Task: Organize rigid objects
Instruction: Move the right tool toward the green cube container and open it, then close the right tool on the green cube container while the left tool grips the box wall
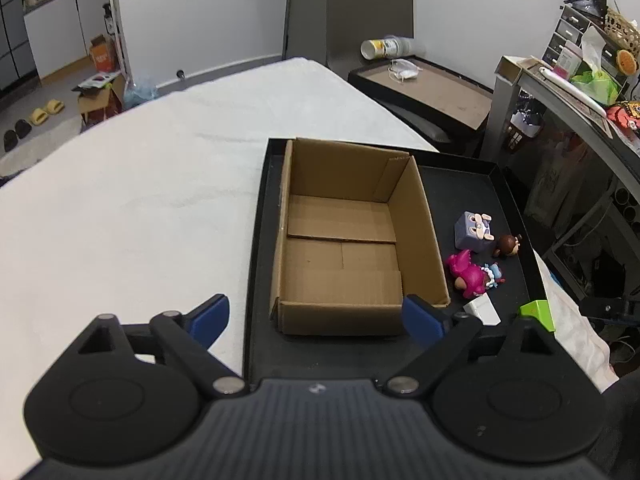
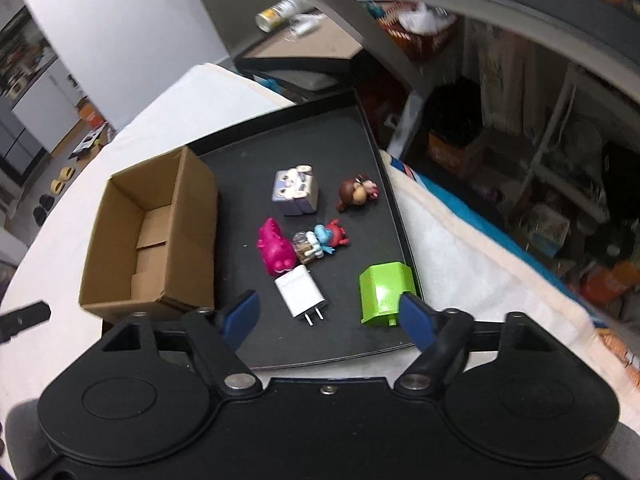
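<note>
The charger (image 2: 300, 293) is lying flat on the tray (image 2: 352, 128), prongs pointing toward the camera, just ahead of the right tongs (image 2: 328, 318), which are standing wide open and holding nothing. It is looking like the likeliest first pick: the sensible approach is lowering the tongs so the pads are straddling its two long sides, not the prongs, and closing squarely so the smooth white body is not skidding on the tray. The pink toy (image 2: 275, 251) is touching or almost touching the charger's far corner, so the far pad should be staying clear of it. The green block (image 2: 384, 292) is sitting just beside the right pad, with the blue figure (image 2: 322, 242), cube toy (image 2: 295, 193) and brown doll (image 2: 357, 193) farther off. The box (image 1: 344, 236) is sitting empty in the tray's left part, ready to receive things. The left tongs (image 1: 316, 318) are hanging wide open and empty at its near wall.
</note>
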A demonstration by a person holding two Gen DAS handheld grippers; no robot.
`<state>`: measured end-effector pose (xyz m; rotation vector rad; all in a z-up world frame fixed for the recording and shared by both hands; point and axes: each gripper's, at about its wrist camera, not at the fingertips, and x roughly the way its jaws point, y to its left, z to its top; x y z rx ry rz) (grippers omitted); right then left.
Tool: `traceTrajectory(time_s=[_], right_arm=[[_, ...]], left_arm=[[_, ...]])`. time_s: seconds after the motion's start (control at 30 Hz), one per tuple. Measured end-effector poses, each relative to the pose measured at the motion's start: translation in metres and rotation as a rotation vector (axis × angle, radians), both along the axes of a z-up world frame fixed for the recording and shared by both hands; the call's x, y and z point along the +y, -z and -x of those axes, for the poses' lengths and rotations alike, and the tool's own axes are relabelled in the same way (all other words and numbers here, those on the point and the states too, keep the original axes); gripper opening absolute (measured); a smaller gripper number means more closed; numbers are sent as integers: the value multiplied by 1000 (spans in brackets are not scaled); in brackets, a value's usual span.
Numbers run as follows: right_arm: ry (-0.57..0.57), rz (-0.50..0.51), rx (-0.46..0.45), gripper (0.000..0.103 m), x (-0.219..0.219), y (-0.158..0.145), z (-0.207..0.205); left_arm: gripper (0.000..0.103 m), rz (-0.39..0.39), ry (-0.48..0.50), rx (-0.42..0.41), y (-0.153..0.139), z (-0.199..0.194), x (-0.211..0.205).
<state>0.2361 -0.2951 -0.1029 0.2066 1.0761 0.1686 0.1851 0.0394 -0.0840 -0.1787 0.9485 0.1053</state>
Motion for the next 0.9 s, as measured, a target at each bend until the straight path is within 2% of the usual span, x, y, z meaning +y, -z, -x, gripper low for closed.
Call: traceTrajectory(time_s=[0.23, 0.4, 0.6, 0.7, 0.87, 0.9], right_arm=[[44, -39, 118, 56, -6, 26, -26], [62, -31, 178, 45, -5, 41, -44], [98, 9, 231, 42, -8, 59, -65], [100, 22, 255, 40, -8, 68, -72], [109, 57, 297, 39, -8, 85, -77], [109, 63, 300, 39, -7, 87, -77]], left_arm=[[79, 28, -34, 42, 18, -18, 8], [70, 40, -54, 61, 28, -32, 13], [63, 12, -71, 73, 42, -43, 20], [58, 50, -83, 83, 49, -47, 26], [51, 52, -89, 100, 61, -51, 29], [48, 49, -91, 109, 64, -52, 29]])
